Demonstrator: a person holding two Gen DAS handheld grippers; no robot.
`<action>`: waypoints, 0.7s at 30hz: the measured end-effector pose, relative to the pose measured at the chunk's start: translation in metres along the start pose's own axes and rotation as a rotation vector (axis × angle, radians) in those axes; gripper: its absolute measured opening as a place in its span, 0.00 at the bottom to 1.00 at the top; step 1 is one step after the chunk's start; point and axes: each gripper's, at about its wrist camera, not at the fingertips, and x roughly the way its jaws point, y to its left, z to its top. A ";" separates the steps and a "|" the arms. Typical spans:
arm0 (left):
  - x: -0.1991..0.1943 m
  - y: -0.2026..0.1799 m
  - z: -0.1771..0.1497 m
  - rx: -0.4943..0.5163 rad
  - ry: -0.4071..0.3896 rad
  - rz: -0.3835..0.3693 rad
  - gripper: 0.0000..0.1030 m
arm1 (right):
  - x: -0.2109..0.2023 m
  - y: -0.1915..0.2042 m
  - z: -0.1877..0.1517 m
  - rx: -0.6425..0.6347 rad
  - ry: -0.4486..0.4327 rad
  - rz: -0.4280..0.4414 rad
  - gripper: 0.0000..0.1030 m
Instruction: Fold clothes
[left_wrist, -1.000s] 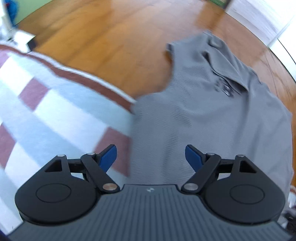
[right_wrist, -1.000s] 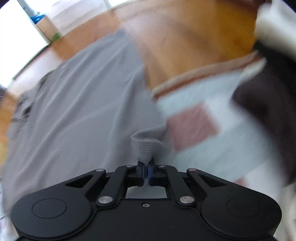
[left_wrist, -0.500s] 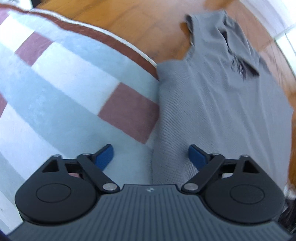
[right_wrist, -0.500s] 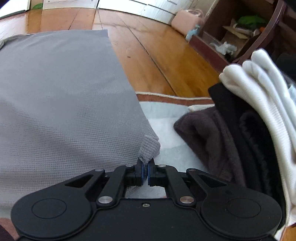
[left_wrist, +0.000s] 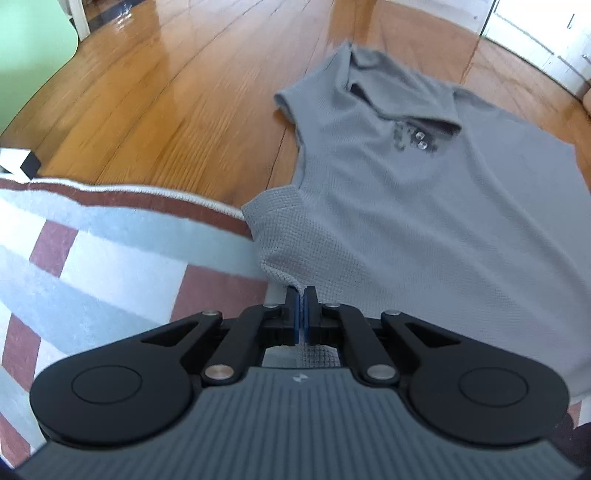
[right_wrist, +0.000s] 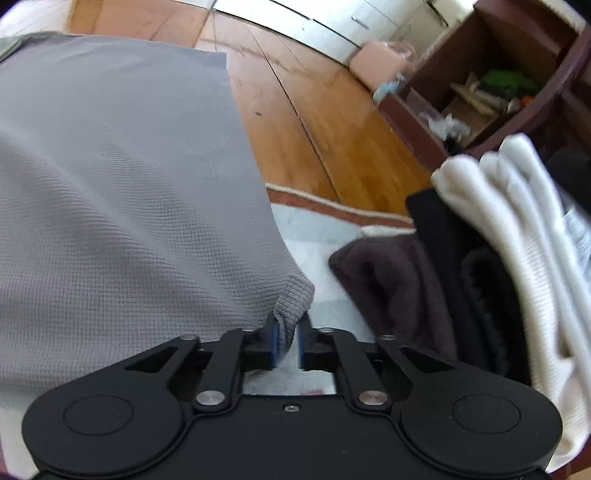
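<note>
The grey shirt (left_wrist: 424, 221) lies across floor and rug (left_wrist: 92, 258). Left claw (left_wrist: 303, 314) is clenched on its hem; right claw (right_wrist: 287, 338) is opening around the corner — likely it slips free, skewing the fold.

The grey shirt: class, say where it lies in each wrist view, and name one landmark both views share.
Left wrist view: the grey shirt fills the right half, collar at the top.
Right wrist view: it fills the left half, its corner at the bottom centre.
Shared landmark: the rug's brown border against the wooden floor.
</note>
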 end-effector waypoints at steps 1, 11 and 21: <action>0.003 -0.001 0.001 -0.004 0.003 0.002 0.02 | -0.005 -0.001 0.000 -0.006 -0.005 -0.033 0.35; 0.015 -0.001 -0.002 -0.094 0.072 -0.091 0.02 | -0.103 0.027 0.003 -0.135 -0.076 0.654 0.44; 0.009 -0.014 -0.003 -0.027 0.031 -0.064 0.02 | -0.116 0.121 0.006 -0.369 0.009 1.029 0.47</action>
